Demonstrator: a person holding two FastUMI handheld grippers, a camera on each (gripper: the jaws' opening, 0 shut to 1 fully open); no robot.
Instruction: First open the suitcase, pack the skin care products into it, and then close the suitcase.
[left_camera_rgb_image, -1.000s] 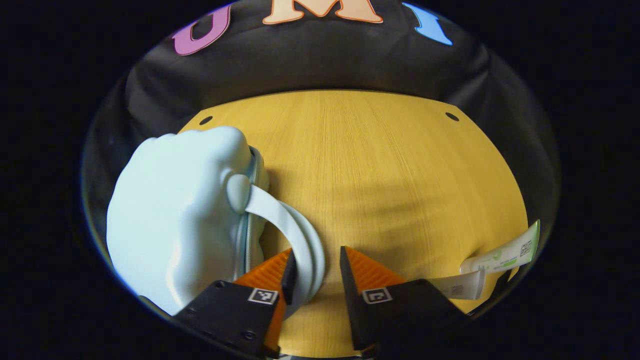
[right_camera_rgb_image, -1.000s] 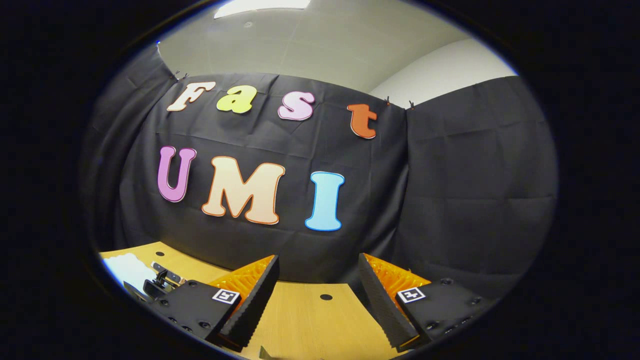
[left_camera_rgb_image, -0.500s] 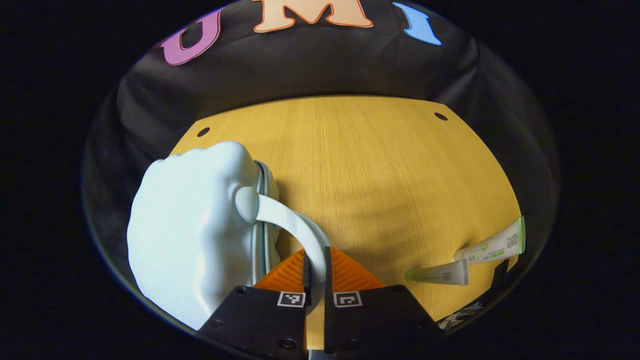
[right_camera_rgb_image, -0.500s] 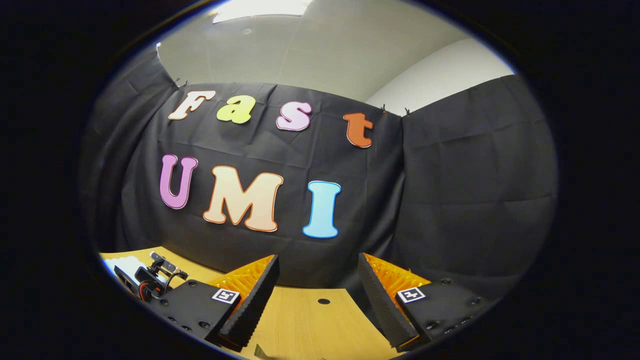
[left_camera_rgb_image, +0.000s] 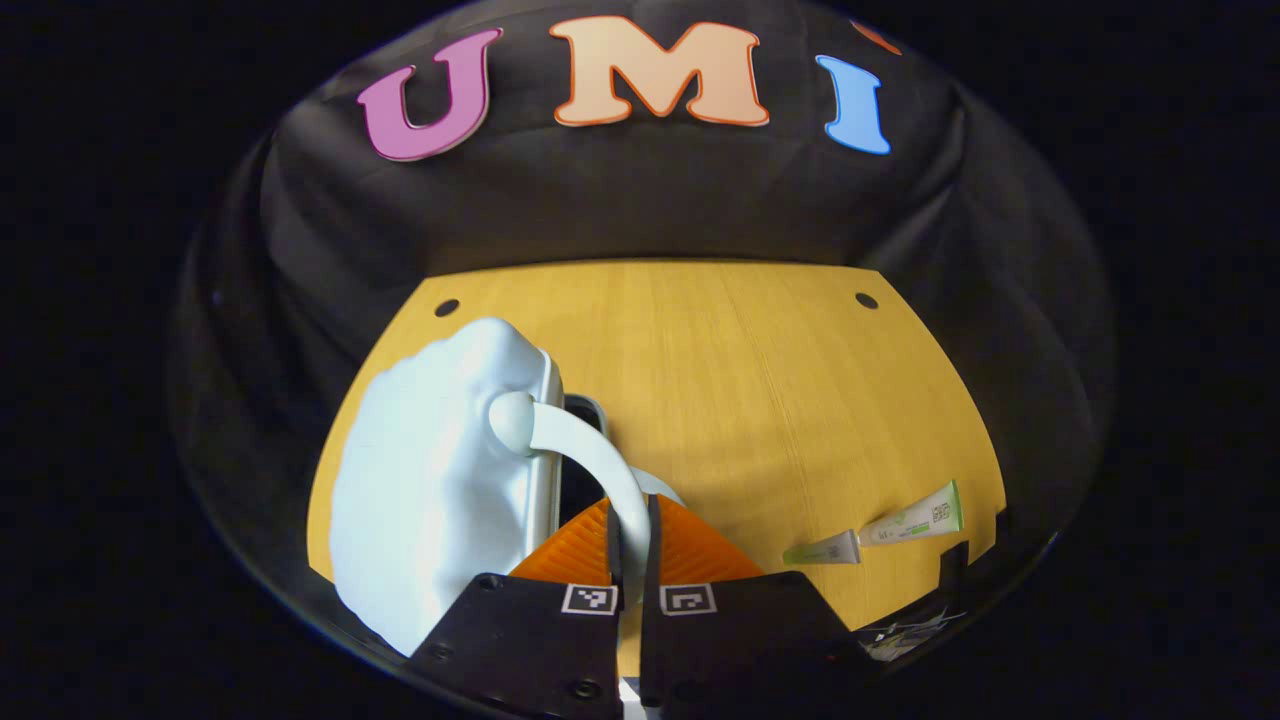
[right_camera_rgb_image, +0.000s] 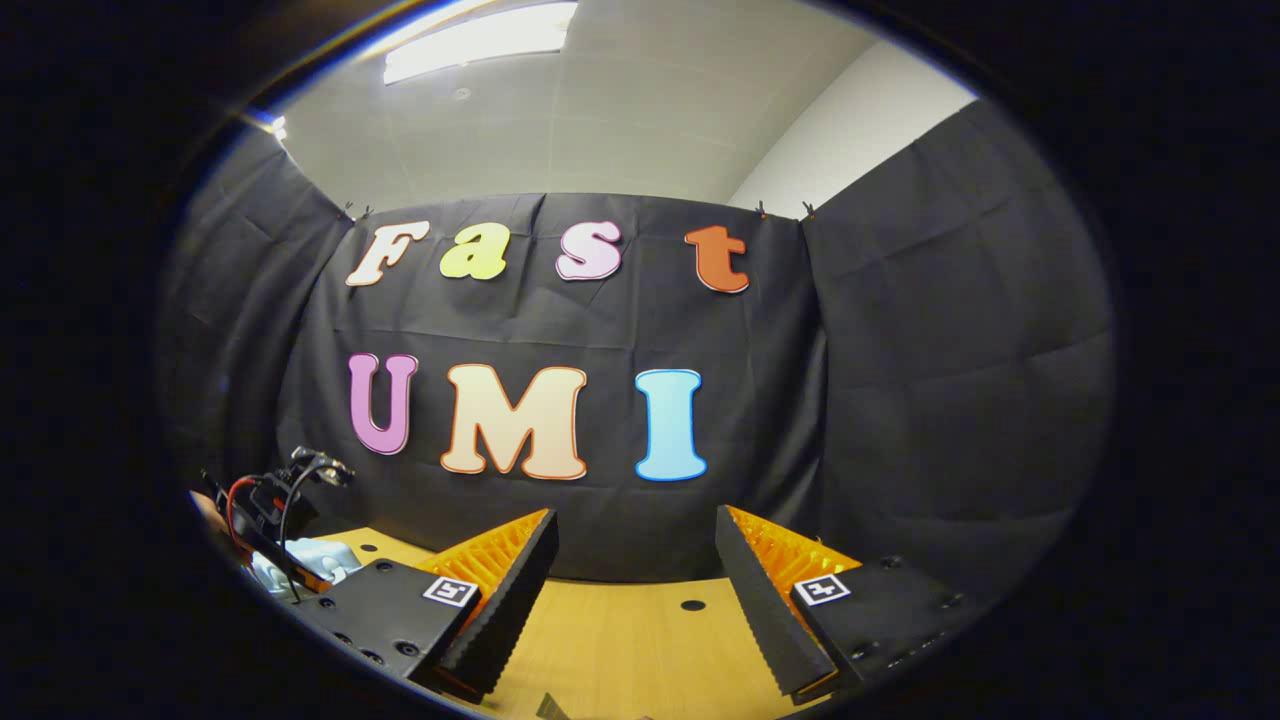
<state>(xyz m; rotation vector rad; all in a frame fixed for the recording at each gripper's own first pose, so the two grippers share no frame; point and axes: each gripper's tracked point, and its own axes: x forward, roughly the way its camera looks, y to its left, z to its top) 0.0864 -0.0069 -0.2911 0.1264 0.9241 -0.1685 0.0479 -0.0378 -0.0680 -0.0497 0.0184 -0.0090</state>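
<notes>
Suitcase (left_camera_rgb_image: 430, 480), pale blue, hard shell: stood on the left part of the wooden table (left_camera_rgb_image: 760, 400) in the left gripper view. Against the picture half a second earlier, its near shell had lifted off the far one and a dark gap showed along the seam; before, the seam lay shut. Long axis ran from the camera toward the booth wall, seam facing right. Handle (left_camera_rgb_image: 585, 455), pale blue strap: arched from the shell down into the left gripper (left_camera_rgb_image: 632, 530), both fingers pressed on it, as before. Right gripper (right_camera_rgb_image: 636, 570): fingers well apart, nothing between them, unchanged. Two tubes (left_camera_rgb_image: 890, 530), white and green: lay end to end near the table's right edge, smaller than before.
</notes>
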